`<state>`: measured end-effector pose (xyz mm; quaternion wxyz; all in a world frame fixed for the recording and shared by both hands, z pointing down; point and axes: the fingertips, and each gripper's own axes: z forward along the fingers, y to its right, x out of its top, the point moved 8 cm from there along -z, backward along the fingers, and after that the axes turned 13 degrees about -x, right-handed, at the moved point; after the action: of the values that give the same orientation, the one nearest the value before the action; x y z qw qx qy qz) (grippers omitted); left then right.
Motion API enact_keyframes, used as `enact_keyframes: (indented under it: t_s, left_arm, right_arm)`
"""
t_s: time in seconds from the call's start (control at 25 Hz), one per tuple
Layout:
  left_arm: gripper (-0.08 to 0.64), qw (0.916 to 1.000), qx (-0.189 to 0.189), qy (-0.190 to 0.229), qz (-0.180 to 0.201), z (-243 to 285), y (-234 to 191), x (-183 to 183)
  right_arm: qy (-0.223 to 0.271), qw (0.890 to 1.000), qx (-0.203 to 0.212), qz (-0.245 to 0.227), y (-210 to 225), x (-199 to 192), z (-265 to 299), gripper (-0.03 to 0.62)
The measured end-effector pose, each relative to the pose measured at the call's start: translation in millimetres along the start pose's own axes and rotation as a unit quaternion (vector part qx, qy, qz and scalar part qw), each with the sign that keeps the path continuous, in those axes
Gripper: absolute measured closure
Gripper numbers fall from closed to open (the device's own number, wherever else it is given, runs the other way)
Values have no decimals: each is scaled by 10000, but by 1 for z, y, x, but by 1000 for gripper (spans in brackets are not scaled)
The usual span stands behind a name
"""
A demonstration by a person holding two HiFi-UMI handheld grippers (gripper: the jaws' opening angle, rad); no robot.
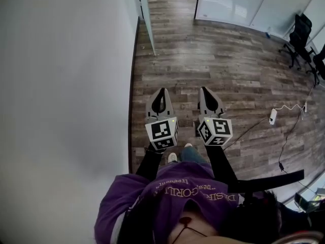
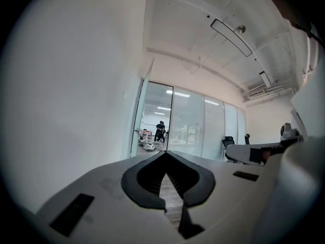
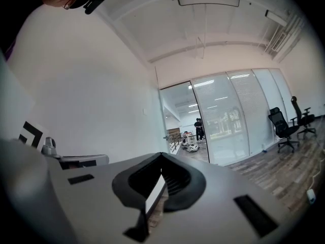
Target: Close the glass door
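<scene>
Grey hand-held grippers lvl, abreast, jaws together

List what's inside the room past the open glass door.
Past the glass door, a person stands in a lit room, with pale objects on the floor beside them. Frosted glass panels blur the rest, so nothing more can be made out.

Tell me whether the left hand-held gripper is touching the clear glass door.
Apart. The head view shows the left hand-held gripper over wooden floor, with the clear glass door standing well ahead beside the white wall.
</scene>
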<state>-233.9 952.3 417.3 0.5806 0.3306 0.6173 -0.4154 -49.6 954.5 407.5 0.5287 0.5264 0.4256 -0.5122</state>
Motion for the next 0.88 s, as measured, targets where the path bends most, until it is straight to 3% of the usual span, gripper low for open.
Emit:
enact_keyframes:
  t_s: [0.2, 0.48, 0.88]
  left_arm:
    - [560, 9998, -30, 141, -113, 21, -2, -4]
    - [560, 9983, 557, 165, -98, 74, -22, 0]
    - [560, 9981, 549, 268, 37, 160, -12, 0]
  right_arm:
    - [35, 10000, 24, -83, 3, -3, 21, 595]
    - [23, 9996, 213, -173, 15, 4, 85, 595]
    - [148, 9986, 483, -181, 61, 18, 158, 595]
